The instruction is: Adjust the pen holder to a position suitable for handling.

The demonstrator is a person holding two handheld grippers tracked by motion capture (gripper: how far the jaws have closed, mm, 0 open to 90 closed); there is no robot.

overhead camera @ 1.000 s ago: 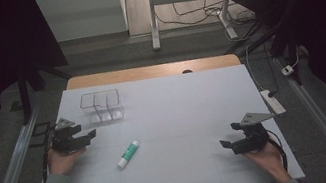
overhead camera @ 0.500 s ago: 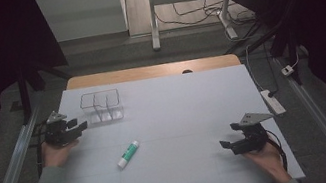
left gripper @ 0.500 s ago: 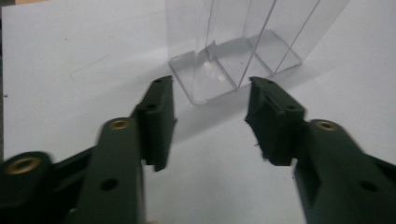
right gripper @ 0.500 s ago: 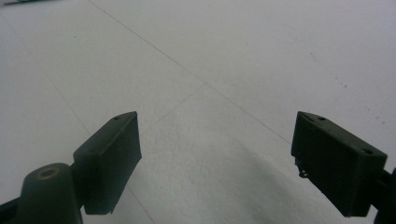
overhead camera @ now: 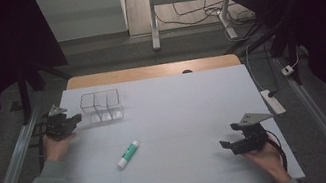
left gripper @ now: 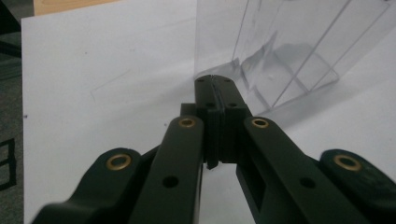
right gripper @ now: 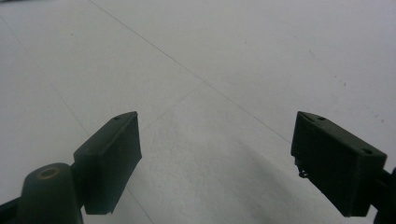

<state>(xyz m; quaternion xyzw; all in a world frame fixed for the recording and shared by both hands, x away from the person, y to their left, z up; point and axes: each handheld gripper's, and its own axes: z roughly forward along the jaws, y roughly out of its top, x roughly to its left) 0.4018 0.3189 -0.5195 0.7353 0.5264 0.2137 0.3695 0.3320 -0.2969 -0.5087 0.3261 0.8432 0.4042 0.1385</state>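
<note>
A clear plastic organiser box [overhead camera: 101, 106] with compartments stands at the back left of the white table [overhead camera: 172, 100]. My left gripper [overhead camera: 76, 119] sits just left of it, and its jaws have just been closing. In the left gripper view the left gripper [left gripper: 215, 84] is shut with nothing between its pads, its tips close to the box's [left gripper: 280, 51] near corner. A white glue stick with a green cap [overhead camera: 128, 154] lies on the table nearer the front. My right gripper [overhead camera: 225, 145] rests low at the front right, and the right gripper [right gripper: 215, 154] stands open over bare table.
A wooden strip [overhead camera: 147, 71] shows beyond the table's far edge. Metal rails [overhead camera: 8, 174] run along both sides. A white power strip [overhead camera: 273, 101] lies off the right edge. Desk legs and cables stand on the floor behind.
The left hand has moved toward the back of the table, up beside the clear box, and its jaws have gone from open to shut. The right hand has kept still.
</note>
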